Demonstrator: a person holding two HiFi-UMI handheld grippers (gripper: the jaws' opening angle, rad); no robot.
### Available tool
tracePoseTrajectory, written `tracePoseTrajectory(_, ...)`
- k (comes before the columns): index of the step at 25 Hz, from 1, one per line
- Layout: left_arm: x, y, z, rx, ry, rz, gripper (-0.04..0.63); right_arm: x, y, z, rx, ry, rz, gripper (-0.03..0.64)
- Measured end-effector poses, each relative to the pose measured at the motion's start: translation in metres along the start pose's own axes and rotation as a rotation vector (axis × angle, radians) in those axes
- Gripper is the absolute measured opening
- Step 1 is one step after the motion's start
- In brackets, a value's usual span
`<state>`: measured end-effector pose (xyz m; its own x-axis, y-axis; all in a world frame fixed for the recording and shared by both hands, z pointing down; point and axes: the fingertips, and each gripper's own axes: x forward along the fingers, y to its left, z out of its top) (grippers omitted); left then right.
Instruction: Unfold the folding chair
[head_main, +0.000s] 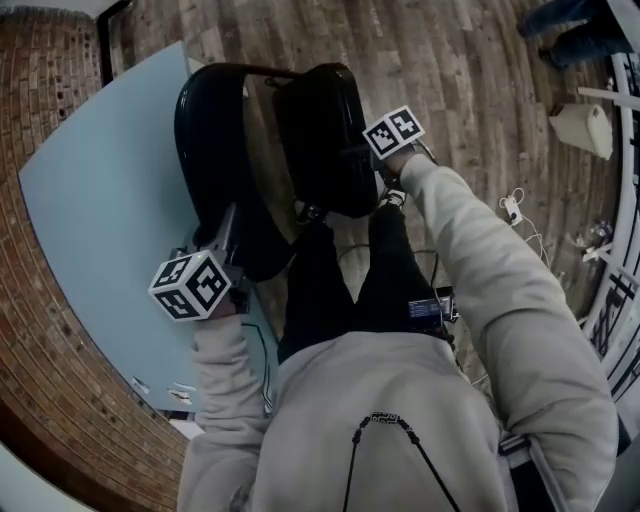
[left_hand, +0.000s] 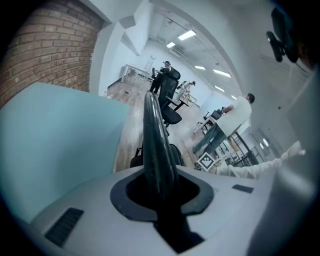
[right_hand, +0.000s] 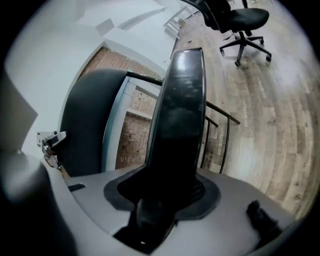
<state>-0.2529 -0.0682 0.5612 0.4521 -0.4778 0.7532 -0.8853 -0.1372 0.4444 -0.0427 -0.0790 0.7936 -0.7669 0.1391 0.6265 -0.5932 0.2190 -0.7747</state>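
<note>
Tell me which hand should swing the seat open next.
Right, I'd judge. The right gripper has the seat between its jaws, ready to swing it. The left gripper grips the backrest, better suited to steadying.

Glossy black folding chair (head_main: 320, 140) — partly opened — upright on wooden floor (head_main: 450, 60).
</note>
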Motion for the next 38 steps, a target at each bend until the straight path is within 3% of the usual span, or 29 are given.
tracePoseTrajectory(7, 0.052, -0.061, -0.021, -0.019, -0.005, -0.043, 0.084, -0.062, -0.119, -0.056, 0.067, -0.014, 0.255, 0.169)
tracePoseTrajectory(17, 0.115, -0.070, -0.052, -0.052, -0.024, -0.102, 0.083, -0.079, -0.270, -0.096, 0.070, -0.023, 0.434, 0.183)
tracePoseTrajectory(20, 0.125, -0.066, -0.061, -0.067, -0.019, -0.110, 0.083, -0.078, -0.292, -0.104, 0.052, -0.031, 0.532, 0.186)
tracePoseTrajectory(28, 0.160, -0.062, -0.080, -0.125, -0.037, -0.151, 0.083, -0.078, -0.361, -0.112, 0.023, -0.051, 0.675, 0.187)
tracePoseTrajectory(31, 0.180, -0.070, -0.087, -0.111, -0.019, -0.155, 0.083, -0.076, -0.394, -0.119, 0.050, -0.077, 0.679, 0.192)
tracePoseTrajectory(35, 0.197, -0.075, -0.095, -0.081, 0.005, -0.078, 0.071, -0.076, -0.421, -0.124, 0.056, -0.055, 0.680, 0.204)
tracePoseTrajectory(38, 0.197, -0.074, -0.098, -0.104, -0.011, -0.113, 0.072, -0.078, -0.422, -0.124, 0.033, -0.058, 0.732, 0.204)
